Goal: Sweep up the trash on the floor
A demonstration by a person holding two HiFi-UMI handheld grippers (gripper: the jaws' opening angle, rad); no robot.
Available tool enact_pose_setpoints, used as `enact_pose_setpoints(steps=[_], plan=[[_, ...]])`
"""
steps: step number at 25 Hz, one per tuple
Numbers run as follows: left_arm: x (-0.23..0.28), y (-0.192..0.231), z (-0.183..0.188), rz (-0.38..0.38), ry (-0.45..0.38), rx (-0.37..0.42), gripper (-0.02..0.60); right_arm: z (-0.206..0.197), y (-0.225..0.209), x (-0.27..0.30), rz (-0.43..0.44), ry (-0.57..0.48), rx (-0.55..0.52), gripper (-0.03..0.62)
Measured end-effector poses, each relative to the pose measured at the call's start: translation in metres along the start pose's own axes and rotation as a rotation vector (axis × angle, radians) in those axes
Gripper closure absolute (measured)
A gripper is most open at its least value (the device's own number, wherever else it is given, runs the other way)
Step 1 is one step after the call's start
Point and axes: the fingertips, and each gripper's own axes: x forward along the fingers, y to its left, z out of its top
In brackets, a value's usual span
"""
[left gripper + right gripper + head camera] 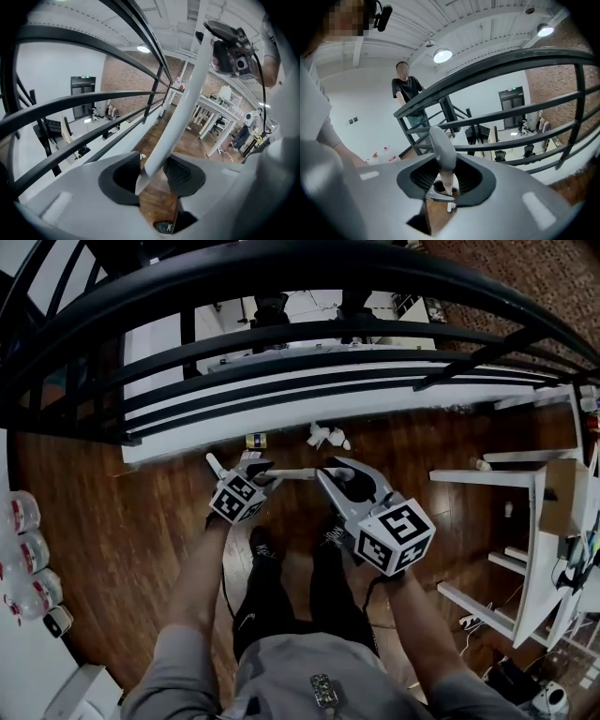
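Right gripper [444,176] was clamped on the rounded grey end of a white handle [300,472]; left gripper [152,173] stood unclenched, the handle's other end loose between its jaws, against one pad. The handle looked stiff, light and smooth, so likely slippery; best held at the grey end and further along the shaft. No brush head was visible. Crumpled white paper [327,437] and a small yellow scrap [256,441] lay at the far edge of the dark wooden floor [122,549], below a black railing [281,362]; both looked light, apt to skid. White tables [534,521] stood at the floor's right edge
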Motion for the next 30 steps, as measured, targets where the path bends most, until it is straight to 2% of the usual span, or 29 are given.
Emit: enact_pose_setpoints(steps=[4, 17, 25, 30], plan=[[0.042, -0.018, 0.031, -0.038, 0.008, 0.025, 0.428, 0.003, -0.045, -0.032, -0.065, -0.027, 0.025, 0.496], [0.194, -0.115, 0.146, -0.232, 0.002, 0.150, 0.426, 0.014, -0.193, -0.165, -0.294, -0.082, 0.068, 0.496], [0.264, -0.176, 0.195, -0.322, -0.017, 0.190, 0.425, 0.013, -0.252, -0.236, -0.393, -0.103, 0.077, 0.496], [0.277, -0.185, 0.196, -0.321, 0.003, 0.208, 0.425, 0.006, -0.264, -0.249, -0.387, -0.115, 0.092, 0.496]])
